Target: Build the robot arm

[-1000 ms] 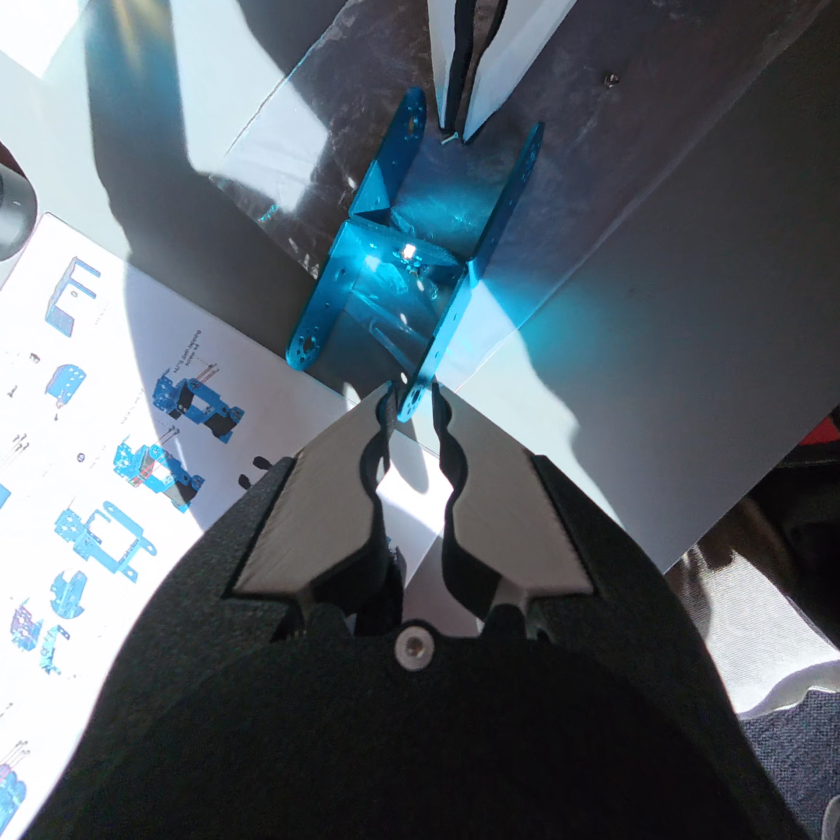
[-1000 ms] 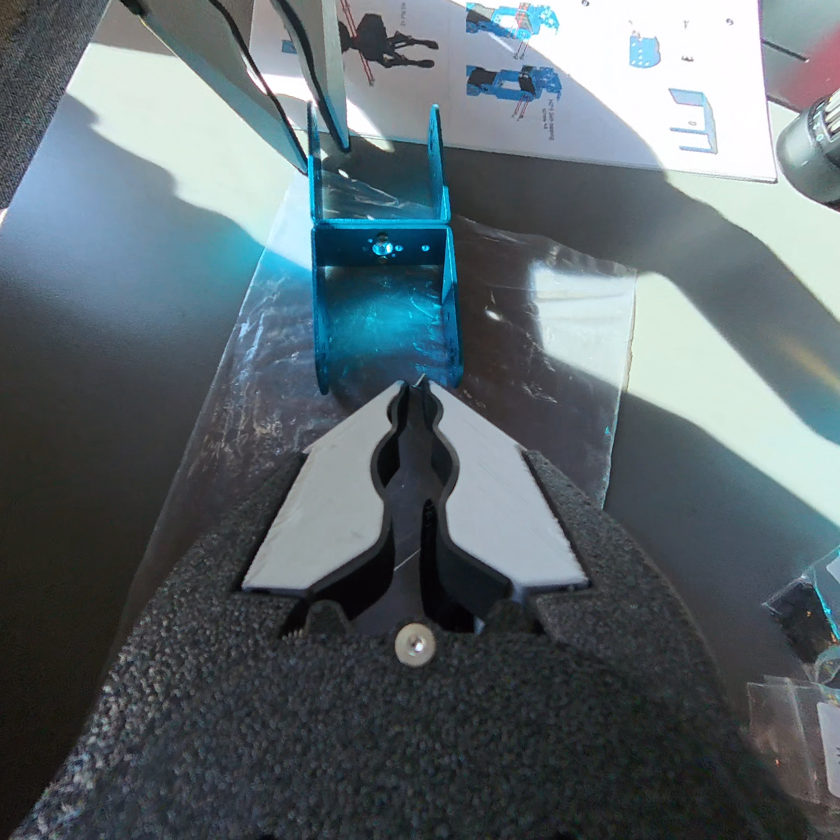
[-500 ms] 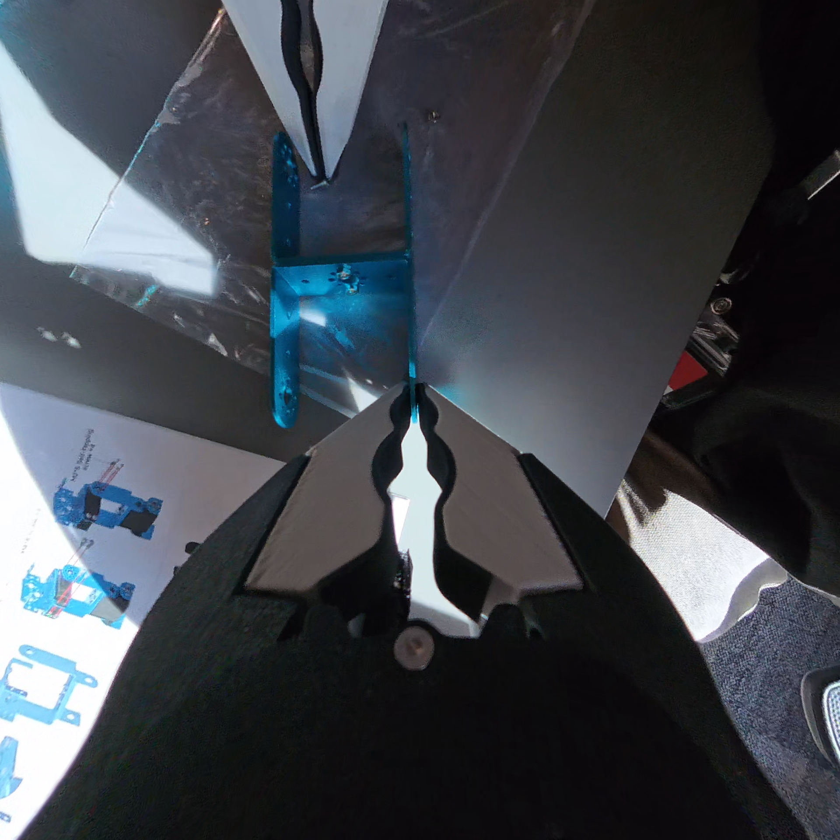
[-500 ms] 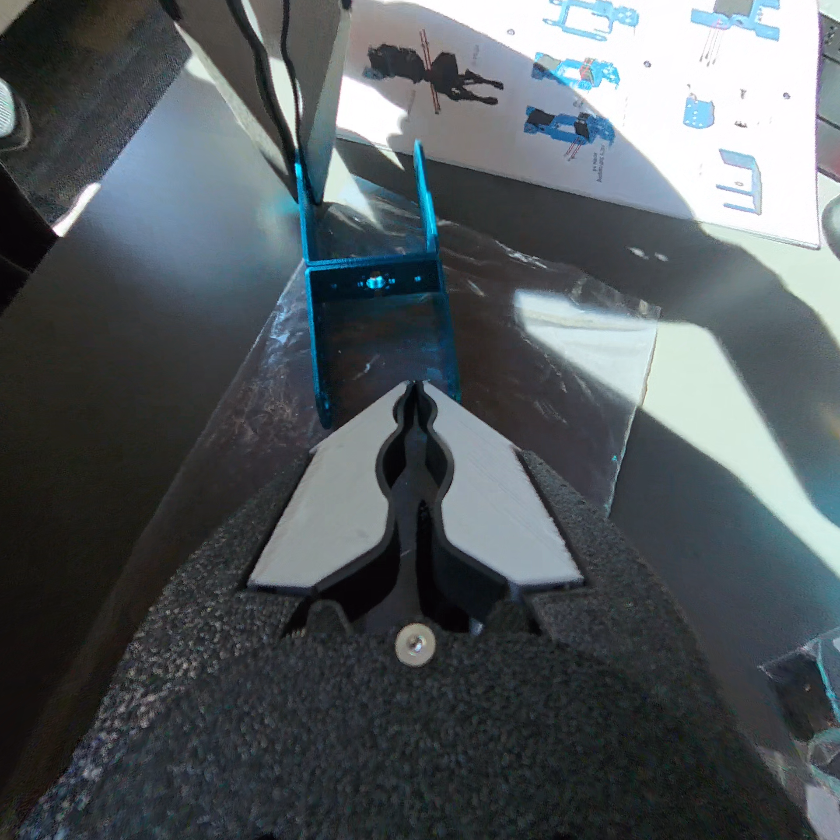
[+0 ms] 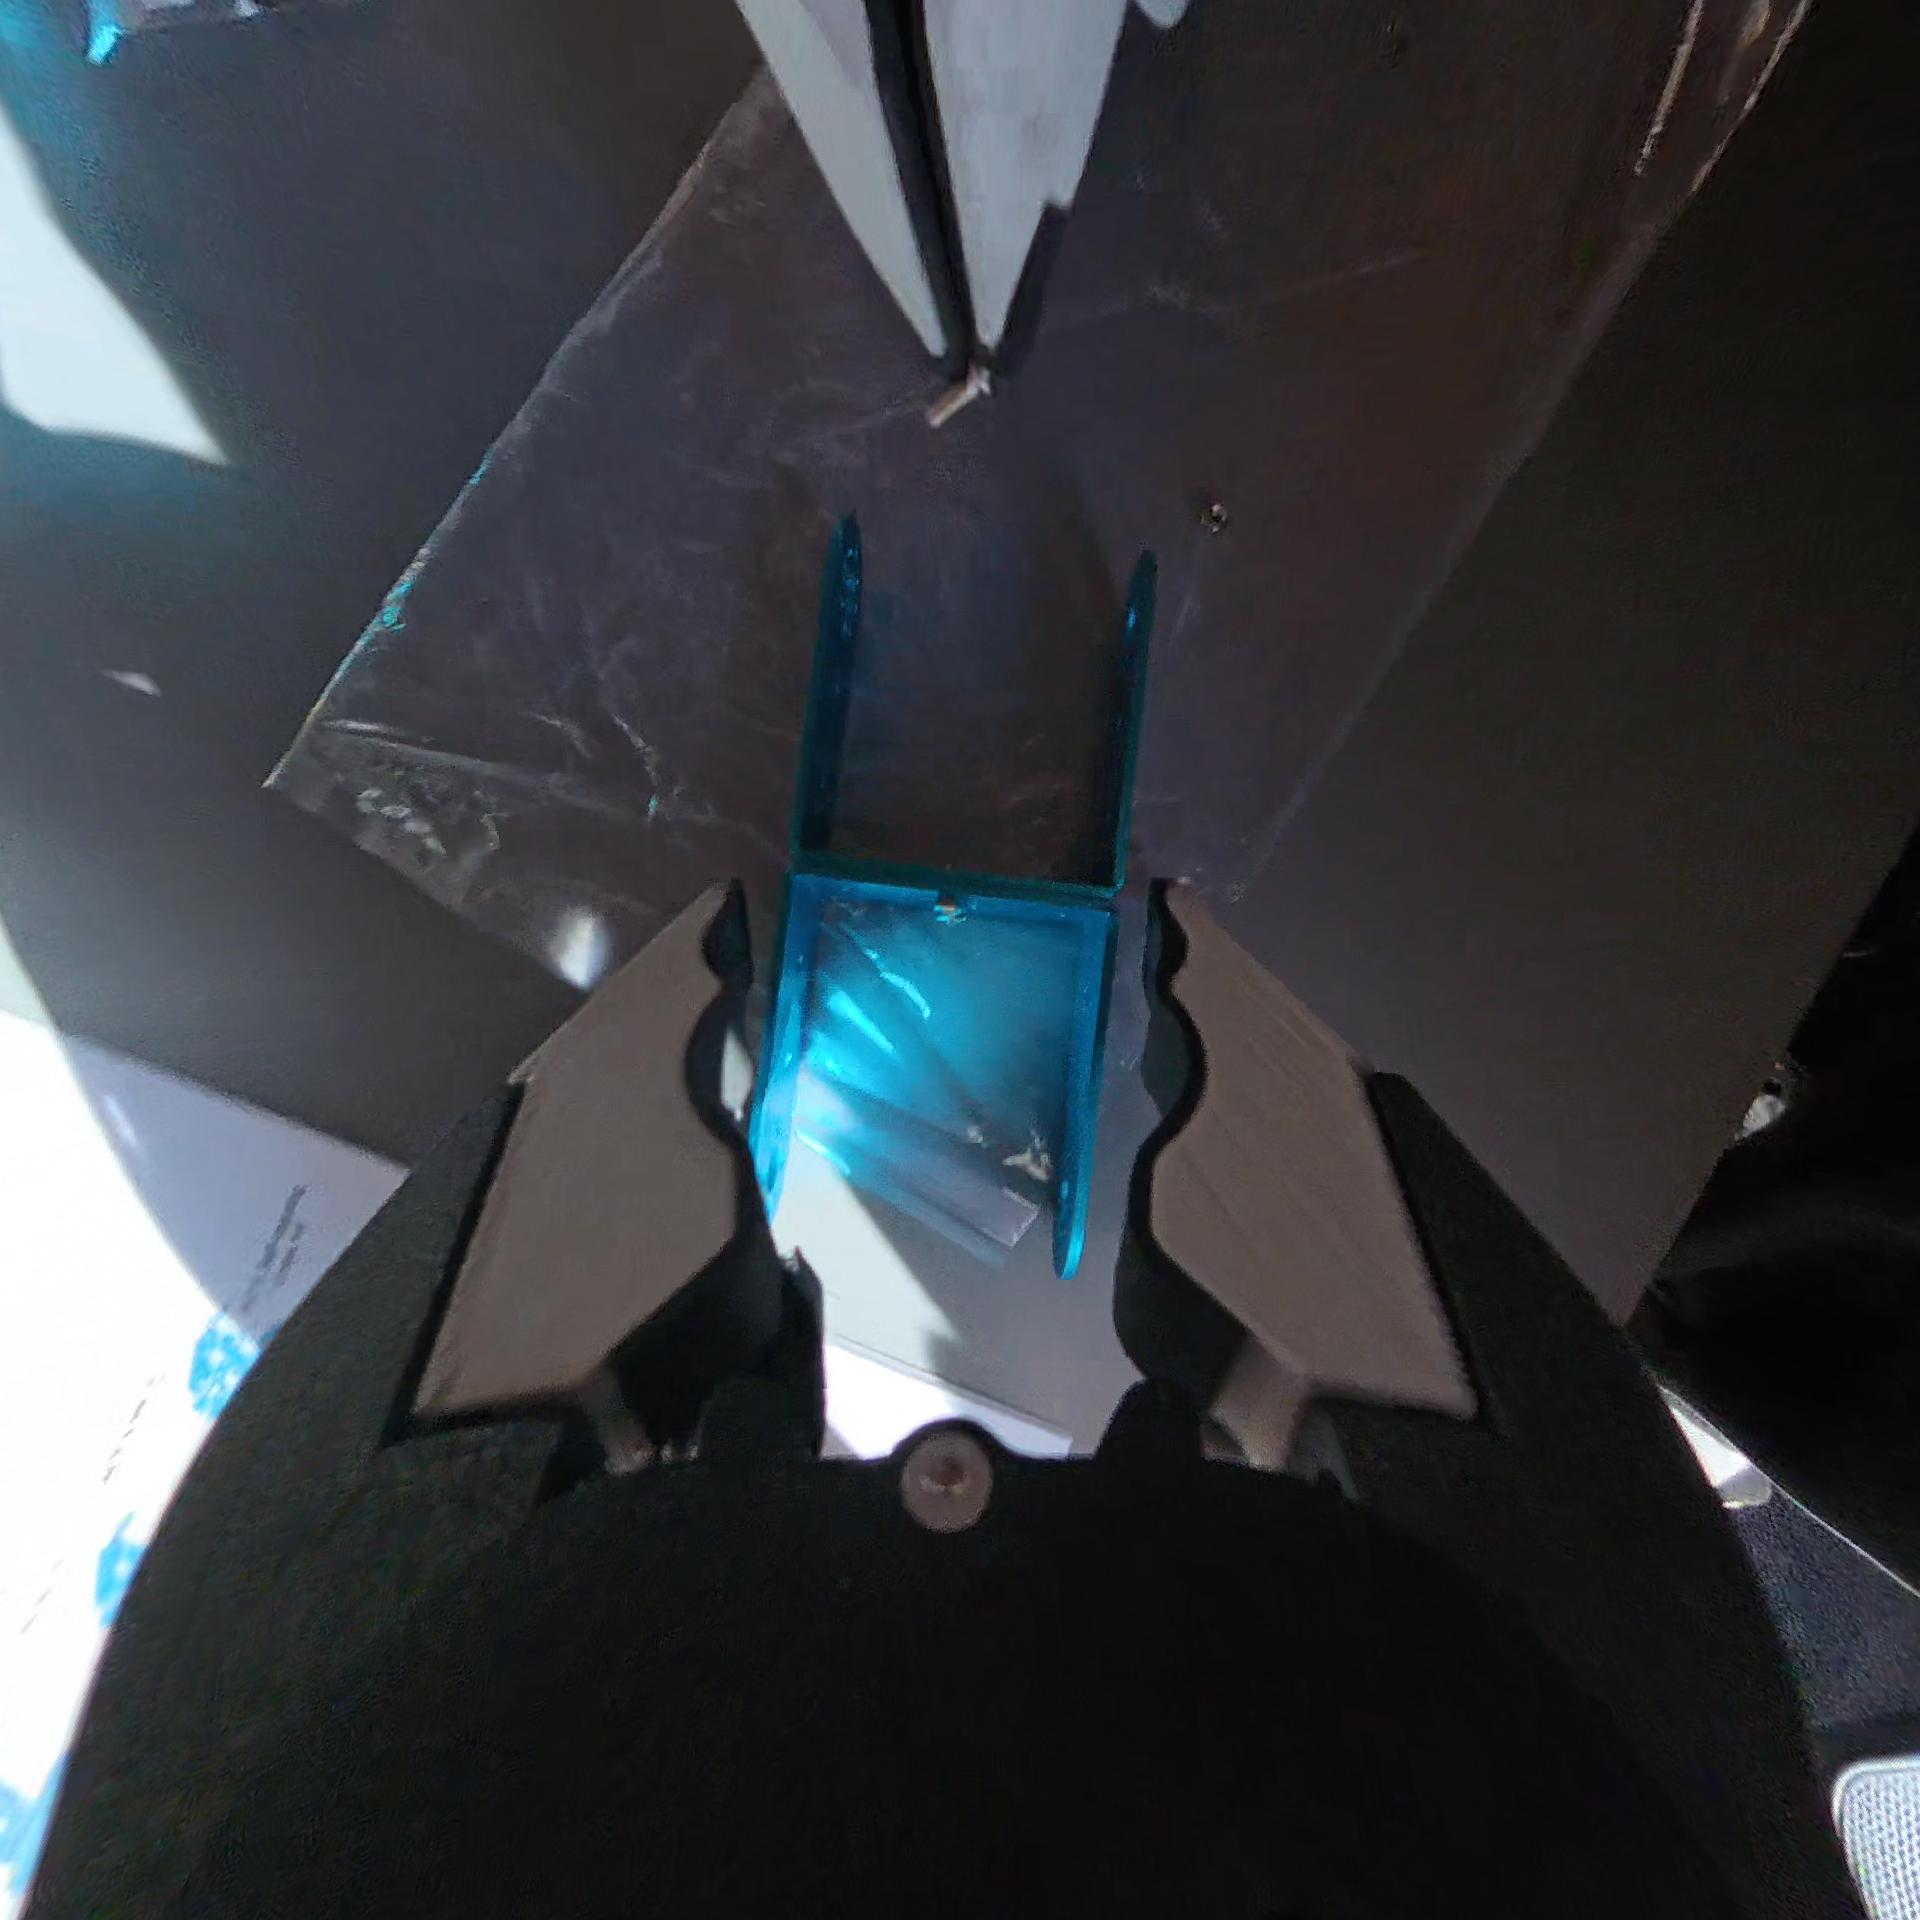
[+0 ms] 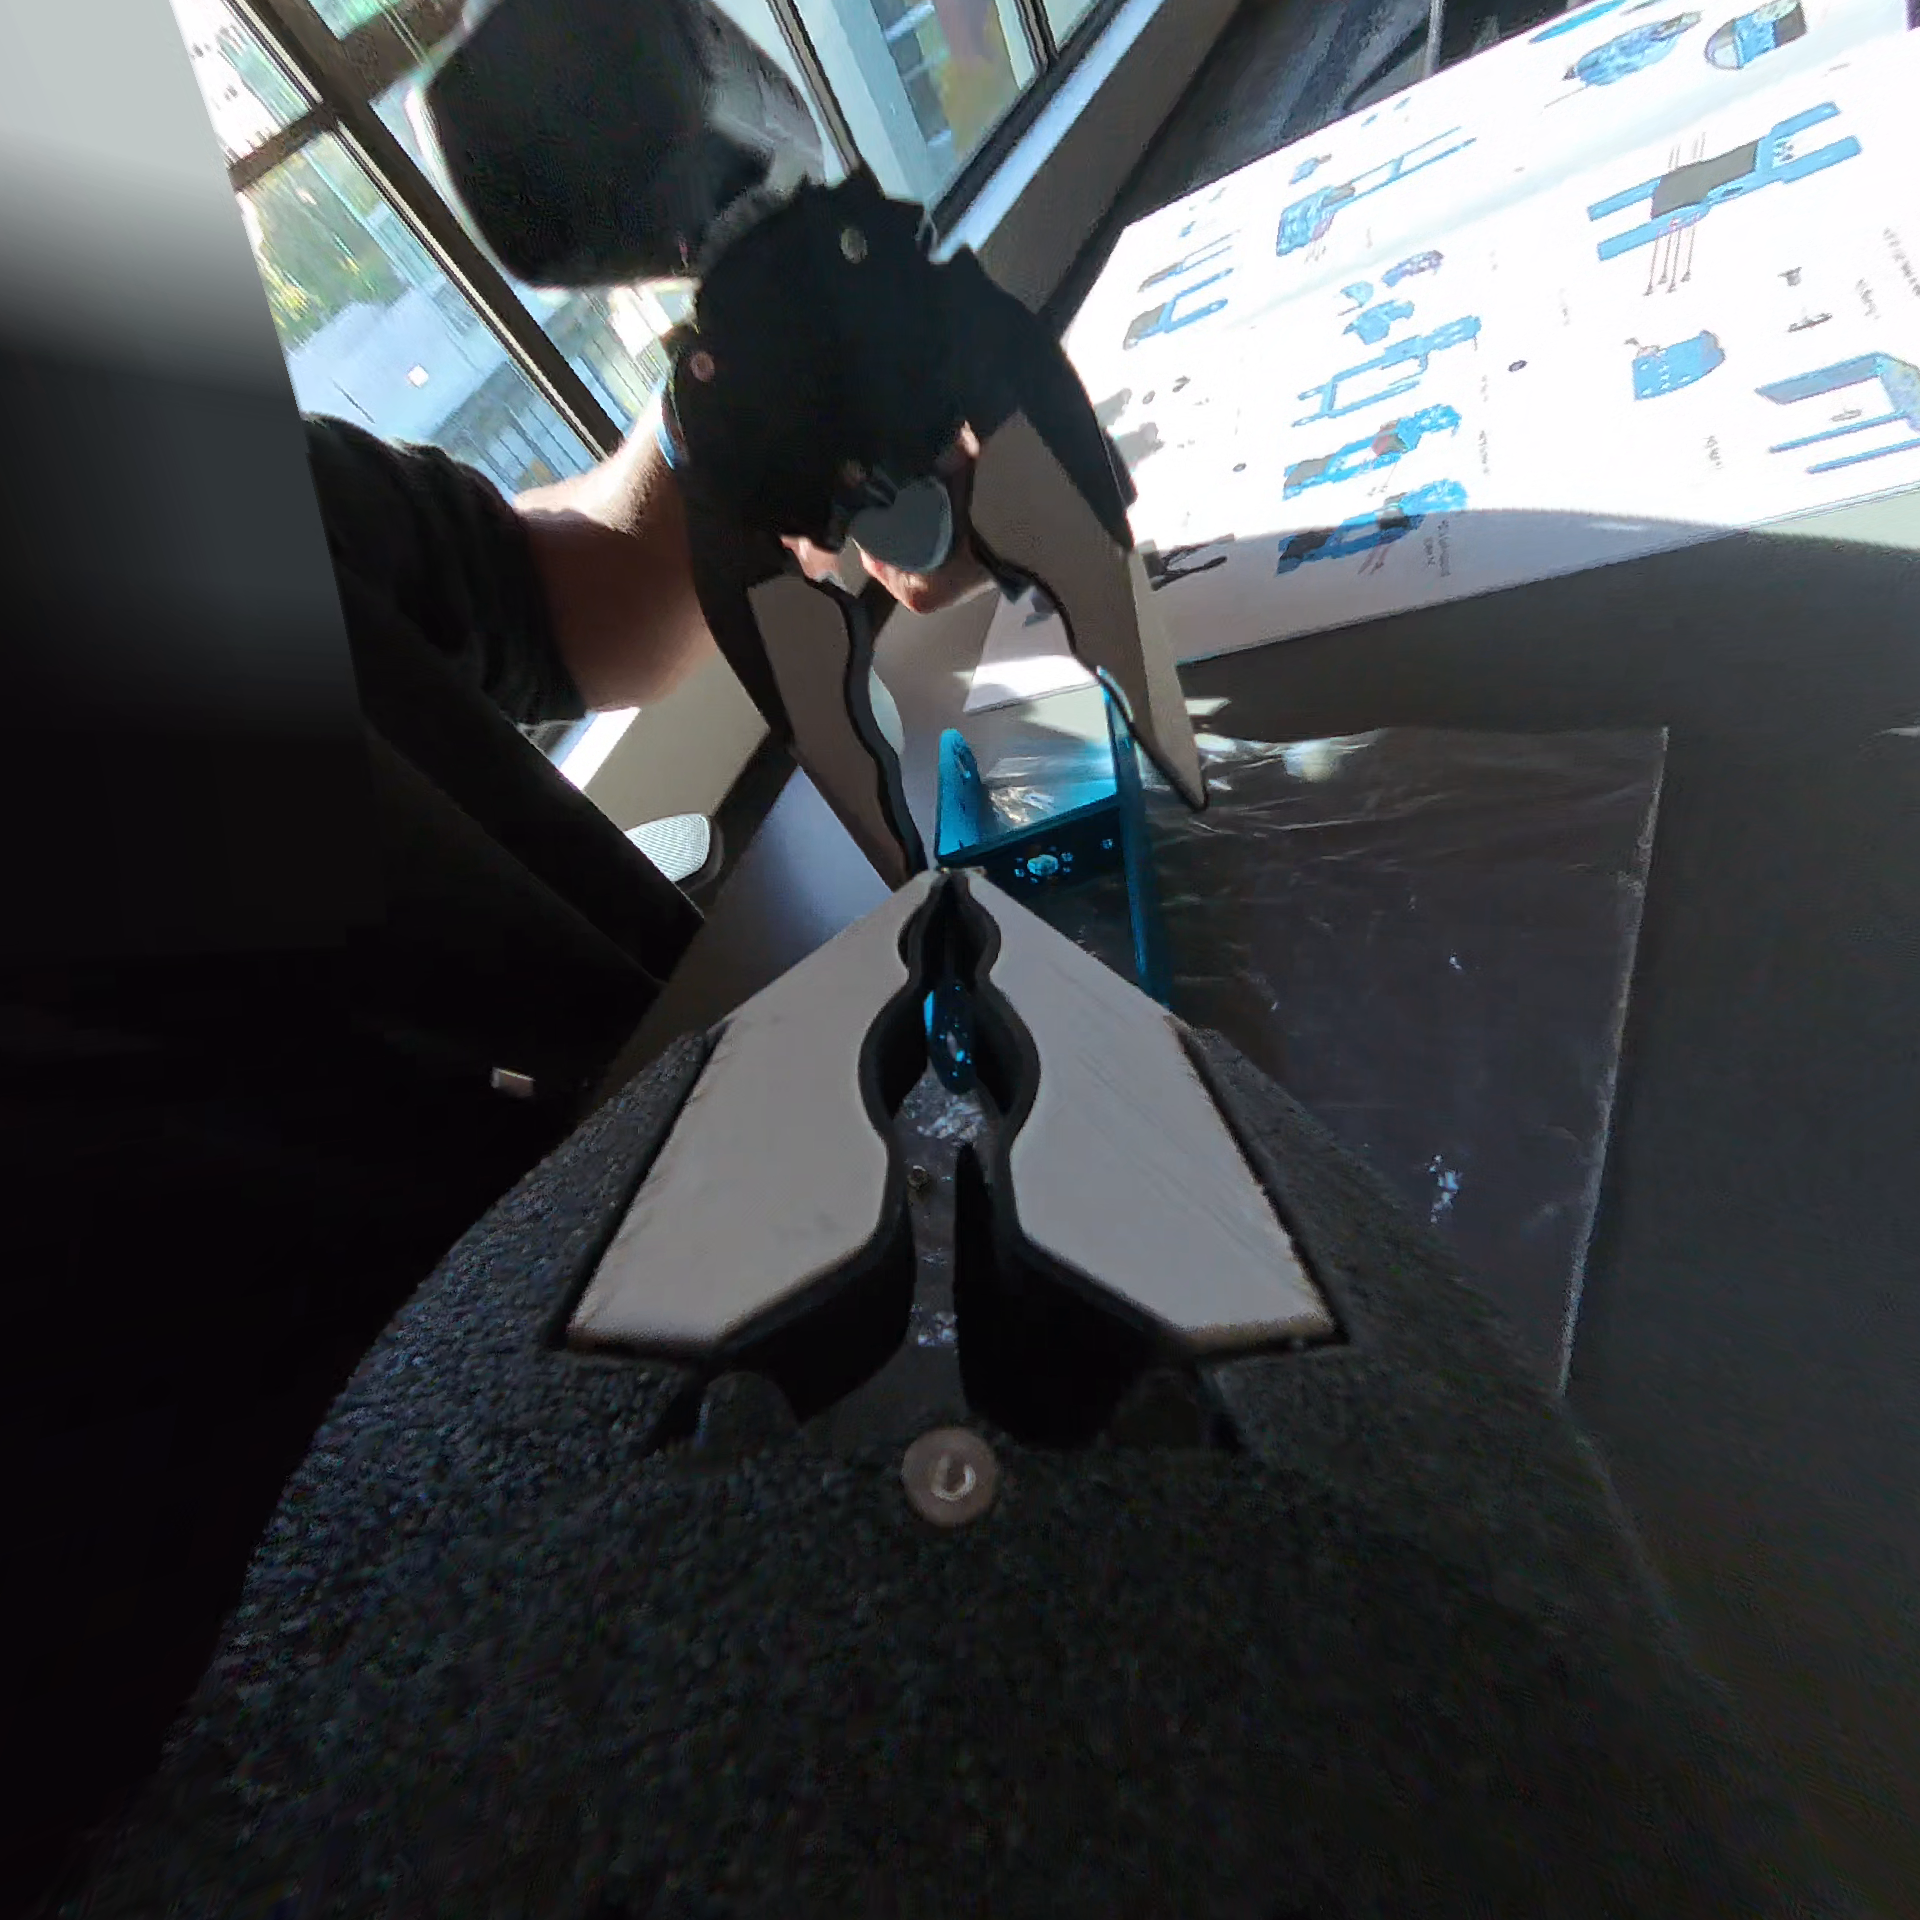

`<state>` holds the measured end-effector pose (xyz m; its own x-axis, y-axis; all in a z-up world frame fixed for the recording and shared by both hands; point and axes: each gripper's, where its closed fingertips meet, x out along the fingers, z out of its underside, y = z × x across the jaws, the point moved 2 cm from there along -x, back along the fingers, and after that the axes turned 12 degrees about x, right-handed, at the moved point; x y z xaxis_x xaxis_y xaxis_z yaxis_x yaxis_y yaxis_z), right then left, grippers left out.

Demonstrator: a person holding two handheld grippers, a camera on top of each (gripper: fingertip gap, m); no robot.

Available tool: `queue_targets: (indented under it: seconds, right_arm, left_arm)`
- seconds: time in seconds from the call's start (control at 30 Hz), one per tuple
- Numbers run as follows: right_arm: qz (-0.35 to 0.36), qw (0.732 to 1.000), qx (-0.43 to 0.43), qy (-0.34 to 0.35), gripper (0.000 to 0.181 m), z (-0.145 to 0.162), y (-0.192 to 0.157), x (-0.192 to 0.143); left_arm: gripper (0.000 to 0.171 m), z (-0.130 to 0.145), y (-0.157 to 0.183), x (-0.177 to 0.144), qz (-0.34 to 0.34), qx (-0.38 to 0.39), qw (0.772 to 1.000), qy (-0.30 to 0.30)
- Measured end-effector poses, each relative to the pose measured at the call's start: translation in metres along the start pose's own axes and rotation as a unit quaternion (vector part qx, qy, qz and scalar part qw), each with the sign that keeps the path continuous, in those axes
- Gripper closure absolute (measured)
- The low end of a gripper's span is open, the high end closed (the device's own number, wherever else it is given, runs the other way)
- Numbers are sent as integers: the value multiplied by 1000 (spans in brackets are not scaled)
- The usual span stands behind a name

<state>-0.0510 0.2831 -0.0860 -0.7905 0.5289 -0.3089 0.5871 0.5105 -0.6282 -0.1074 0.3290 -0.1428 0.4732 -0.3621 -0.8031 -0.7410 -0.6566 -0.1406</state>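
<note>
A blue metal bracket [image 5: 935, 1060] with four upright arms stands on a clear plastic bag [image 5: 582, 675] on the dark table. My left gripper [image 5: 945, 894] is open, its jaws on either side of the bracket's near half, close to both side walls. My right gripper [image 6: 940, 881] is shut. In the left wrist view it hangs above the bracket's far end with a small silver screw [image 5: 958, 395] pinched at its tips. In the right wrist view the bracket [image 6: 1039, 847] sits just beyond my right fingertips, with the open left gripper [image 6: 1049, 831] astride it.
A white instruction sheet [image 6: 1558, 312] with blue drawings lies beyond the bag and also shows in the left wrist view [image 5: 94, 1299]. A tiny loose fastener [image 5: 1214, 513] lies on the bag. A person's arm [image 6: 582, 592] holds the left gripper. The table edge [image 5: 1621, 1247] runs close on the right. Some 8 cm of space lies between my two pairs of fingers.
My left gripper has opened and moved forward until its jaws straddle the bracket's near half. My right gripper, still shut on the screw, has drawn back and tilted up.
</note>
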Motion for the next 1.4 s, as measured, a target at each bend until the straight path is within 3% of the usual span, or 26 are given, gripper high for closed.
queue_targets:
  seconds: [0.1, 0.2, 0.3, 0.37, 0.47, 0.57, 0.7, 0.83, 1.4]
  right_arm:
    - [-40, 998, 42, 25, 181, -5, -2, -6]
    - [-99, 989, 93, 54, 181, -13, -9, -13]
    - [-170, 968, 153, 102, 181, -28, -15, -24]
    - [-220, 946, 196, 131, 181, -39, -16, -34]
    - [-273, 923, 240, 130, 181, -47, -19, -37]
    - [-335, 897, 271, 100, 181, -57, -35, -28]
    - [-322, 907, 269, 29, 180, -58, -50, -11]
    - [-305, 913, 271, 25, 181, -67, -49, -12]
    - [-241, 927, 287, -17, 181, -53, -43, 1]
  left_arm:
    - [107, -1, 1, 4, 13, 12, 1000, -11]
    - [106, -9, -11, -9, -61, 42, 997, 11]
    - [108, -31, -25, -39, -155, 22, 980, 124]
    - [105, -50, -25, -59, -189, 4, 954, 232]
    - [105, -71, -21, -81, -201, -26, 910, 362]
    - [106, -87, -17, -84, -185, -38, 886, 422]
    - [104, -94, -15, -81, -191, -18, 883, 429]
    - [105, -97, -13, -85, -194, -10, 879, 436]
    - [105, -93, -8, -84, -198, -6, 875, 442]
